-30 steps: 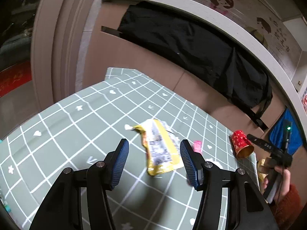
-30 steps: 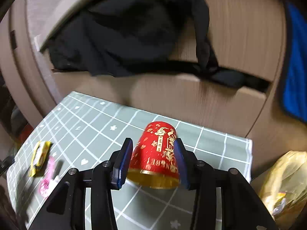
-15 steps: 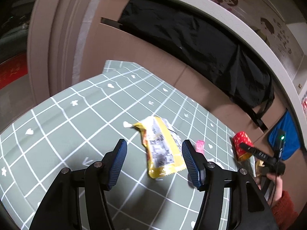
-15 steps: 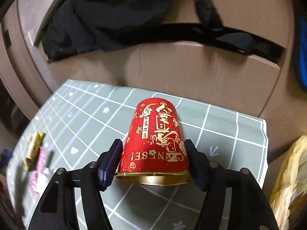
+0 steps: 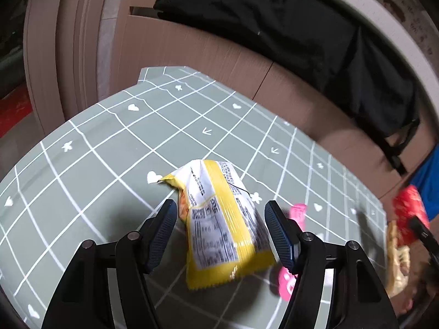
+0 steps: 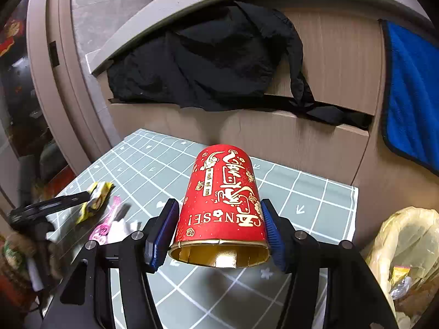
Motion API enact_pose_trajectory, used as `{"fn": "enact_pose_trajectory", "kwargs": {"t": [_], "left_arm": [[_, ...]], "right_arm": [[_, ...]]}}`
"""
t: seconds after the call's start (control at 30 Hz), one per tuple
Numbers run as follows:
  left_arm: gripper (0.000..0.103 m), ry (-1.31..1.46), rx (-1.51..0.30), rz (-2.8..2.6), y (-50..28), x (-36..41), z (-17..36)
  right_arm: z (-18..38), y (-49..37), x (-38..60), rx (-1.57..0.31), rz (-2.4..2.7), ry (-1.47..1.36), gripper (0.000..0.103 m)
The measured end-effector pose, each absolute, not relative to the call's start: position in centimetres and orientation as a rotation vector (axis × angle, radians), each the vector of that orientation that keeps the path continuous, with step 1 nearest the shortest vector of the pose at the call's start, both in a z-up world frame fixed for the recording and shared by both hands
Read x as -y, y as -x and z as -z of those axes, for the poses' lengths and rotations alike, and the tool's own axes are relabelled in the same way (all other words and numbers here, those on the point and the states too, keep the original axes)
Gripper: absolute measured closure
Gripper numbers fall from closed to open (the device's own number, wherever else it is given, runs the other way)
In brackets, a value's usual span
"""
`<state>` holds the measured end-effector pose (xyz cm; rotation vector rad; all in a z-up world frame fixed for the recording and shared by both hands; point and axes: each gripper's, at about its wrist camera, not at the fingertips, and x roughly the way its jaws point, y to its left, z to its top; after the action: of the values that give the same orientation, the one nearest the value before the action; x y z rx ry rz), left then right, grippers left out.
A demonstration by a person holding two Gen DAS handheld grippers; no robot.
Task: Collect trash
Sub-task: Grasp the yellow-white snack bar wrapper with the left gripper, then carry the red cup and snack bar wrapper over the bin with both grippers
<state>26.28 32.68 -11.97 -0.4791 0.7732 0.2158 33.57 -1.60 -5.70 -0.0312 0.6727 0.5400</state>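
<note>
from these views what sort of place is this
Likely a room in a home, not a workshop. A table with a green grid cloth holds snack wrappers, dark clothing and a blue towel hang over cardboard behind it, and a trash bag sits beside the table.

Red gold-printed paper cup (image 6: 223, 205) held between right tongs (image 6: 218, 233), mouth nearest camera; yellow crumpled wrapper (image 5: 219, 227) flat between left tongs (image 5: 221, 233).

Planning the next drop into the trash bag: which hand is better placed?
Right fingers, closing, hold the red cup, the trash bag beside them. Left fingers, opening, only straddle the yellow wrapper.
</note>
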Motion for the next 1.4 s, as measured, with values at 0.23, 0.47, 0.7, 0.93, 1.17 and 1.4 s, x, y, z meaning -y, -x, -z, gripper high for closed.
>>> {"fn": "enact_pose_trajectory", "kwargs": {"t": [0.23, 0.47, 0.7, 0.93, 1.17, 1.4], "left_arm": [[0.047, 0.492, -0.808, -0.268, -27.3, -32.3, 13.0], [0.063, 0.473, -0.770, -0.263, -26.3, -31.3, 11.5], [0.064, 0.414, -0.663, -0.200, -24.5, -28.1, 6.3], [0.064, 0.323, -0.500, -0.068, -23.0, -22.1, -1.5], [0.064, 0.288, -0.397, 0.108, -22.8, -14.7, -7.5], [0.064, 0.200, -0.327, 0.201, -22.7, -7.2, -10.3]], "right_arm": [[5.4, -31.7, 3.1, -0.652, -0.527, 0.045, 0.047], [4.7, -30.6, 4.5, -0.638, -0.531, 0.018, 0.047], [3.5, -29.5, 5.3, -0.615, -0.559, -0.007, 0.047], [-0.6, -27.5, 7.2, -0.506, -0.562, -0.013, 0.047], [-5.1, -25.1, 10.9, -0.386, -0.514, 0.002, 0.047], [-7.8, -23.4, 16.3, -0.306, -0.436, -0.011, 0.046]]}}
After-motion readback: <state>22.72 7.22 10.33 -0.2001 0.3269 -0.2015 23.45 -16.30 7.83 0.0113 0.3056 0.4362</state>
